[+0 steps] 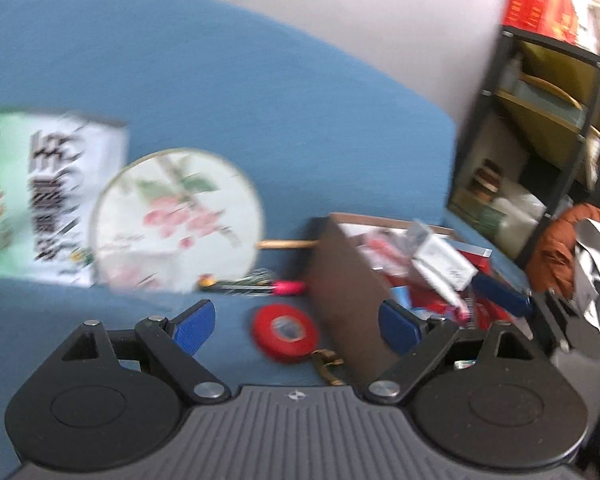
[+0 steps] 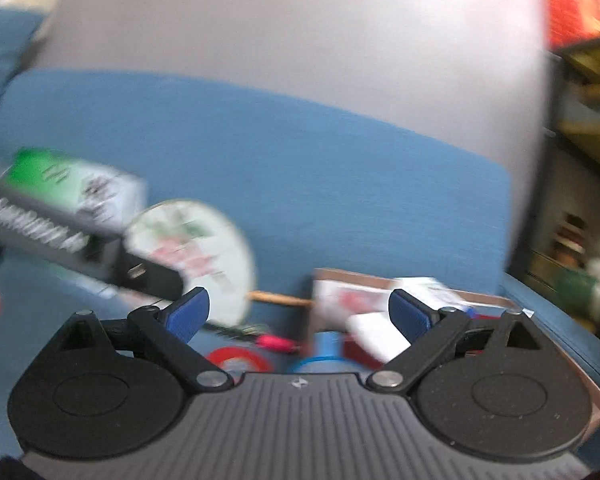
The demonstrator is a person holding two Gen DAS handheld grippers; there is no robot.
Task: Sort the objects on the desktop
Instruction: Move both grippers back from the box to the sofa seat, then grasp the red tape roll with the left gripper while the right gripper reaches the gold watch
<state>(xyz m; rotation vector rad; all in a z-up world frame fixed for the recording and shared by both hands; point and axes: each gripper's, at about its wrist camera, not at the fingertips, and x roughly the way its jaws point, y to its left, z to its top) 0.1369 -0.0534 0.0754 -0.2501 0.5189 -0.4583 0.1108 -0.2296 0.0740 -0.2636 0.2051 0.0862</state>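
Observation:
On the blue tablecloth point(image 1: 260, 100) lies a red tape roll point(image 1: 284, 330), just beyond my left gripper point(image 1: 296, 326), which is open and holds nothing. A round flowered fan point(image 1: 178, 220) with a wooden handle lies to the left. A pink-tipped item point(image 1: 288, 288) lies between the fan and the roll. A brown cardboard box point(image 1: 340, 288) to the right holds several packets. In the right wrist view my right gripper point(image 2: 300, 316) is open and empty. It hangs over the box's point(image 2: 500, 300) near left part, with the red tape roll point(image 2: 240, 358) and a blue round item point(image 2: 324, 352) below it.
A green and white carton point(image 1: 40, 196) stands at the left beside the fan. A small brass clasp point(image 1: 330, 366) lies by the box's near corner. A black shelf unit point(image 1: 540, 140), an orange jacket point(image 1: 560, 248) and a silver bag point(image 1: 596, 280) crowd the right side. Both views are motion-blurred.

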